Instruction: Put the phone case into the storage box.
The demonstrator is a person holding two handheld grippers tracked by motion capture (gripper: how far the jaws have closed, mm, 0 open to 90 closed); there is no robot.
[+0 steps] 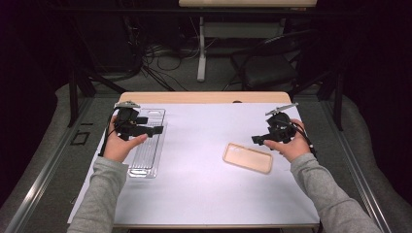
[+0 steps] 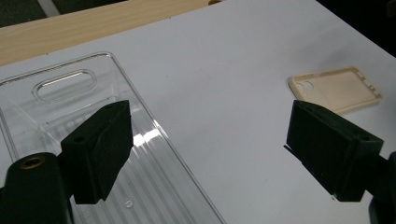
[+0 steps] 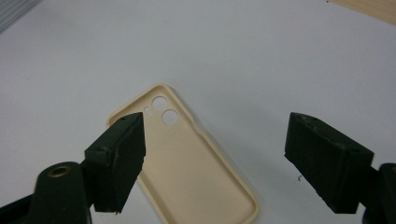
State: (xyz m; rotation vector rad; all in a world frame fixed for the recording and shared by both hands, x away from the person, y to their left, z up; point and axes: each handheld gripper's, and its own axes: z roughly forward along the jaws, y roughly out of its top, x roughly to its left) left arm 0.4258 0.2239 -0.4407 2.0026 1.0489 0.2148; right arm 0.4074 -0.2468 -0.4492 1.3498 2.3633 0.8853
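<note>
A beige phone case [image 1: 248, 158] lies hollow side up on the white sheet, right of centre. In the right gripper view the phone case [image 3: 196, 177] has its camera holes at the far end. My right gripper [image 1: 256, 140] hovers just right of and above it, jaws wide apart, nothing between them; its own view has the right gripper [image 3: 215, 158] straddling the case from above. A clear plastic tray [image 1: 145, 155] lies at the left. My left gripper [image 1: 155, 130] stands open over the tray's right rim. The left gripper [image 2: 210, 149] faces the tray [image 2: 70, 84] and the distant case [image 2: 338, 88].
A white sheet [image 1: 204, 194] covers most of the wooden table [image 1: 204, 97], whose bare strip runs along the far edge. Beyond the table stand a dark chair [image 1: 267, 68], a white desk leg [image 1: 201, 48] and floor cables.
</note>
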